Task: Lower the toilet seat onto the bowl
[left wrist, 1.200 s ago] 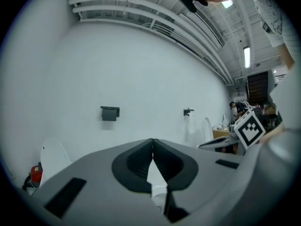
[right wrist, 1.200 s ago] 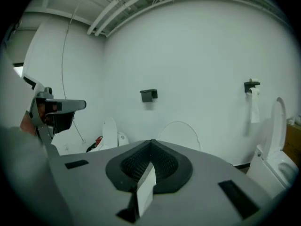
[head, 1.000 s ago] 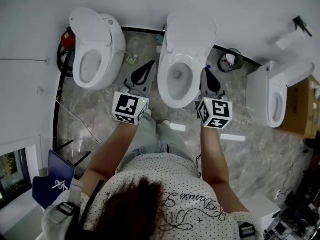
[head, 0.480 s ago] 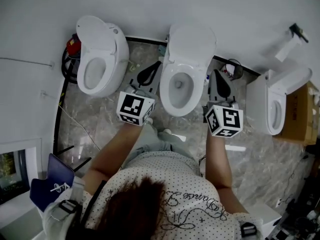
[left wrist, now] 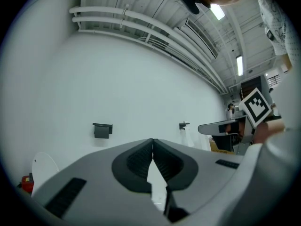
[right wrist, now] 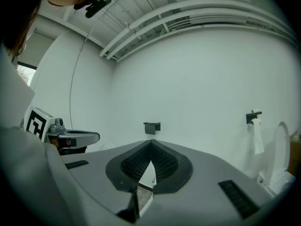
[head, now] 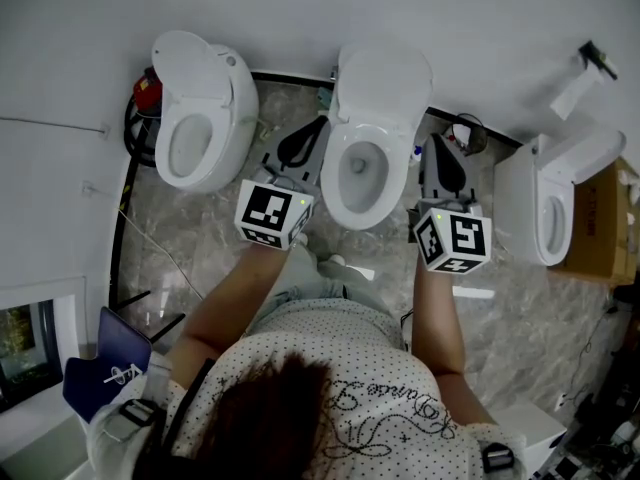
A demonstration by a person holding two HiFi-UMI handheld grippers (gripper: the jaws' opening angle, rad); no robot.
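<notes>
The middle toilet's bowl (head: pixel 362 173) is on the floor straight ahead of me. Its white lid (head: pixel 385 80) stands raised against the back wall, and I cannot tell the seat ring apart from lid or rim. My left gripper (head: pixel 318 125) hangs left of the bowl, jaws shut and empty. My right gripper (head: pixel 436 144) hangs right of the bowl, also shut and empty. Neither touches the toilet. In the left gripper view the shut jaws (left wrist: pixel 153 141) point at the bare wall. The right gripper view shows its shut jaws (right wrist: pixel 150 143) the same way.
A second toilet (head: pixel 195 118) stands to the left with a red object (head: pixel 145 93) behind it. A third toilet (head: pixel 555 203) stands to the right beside a cardboard box (head: pixel 605 223). A small bin (head: pixel 462 128) sits by the wall. A paper roll holder (right wrist: pixel 254 117) hangs on the wall.
Both grippers have moved forward along the sides of the middle bowl and a little apart. In the last half second they barely shifted. The jaws stayed shut.
</notes>
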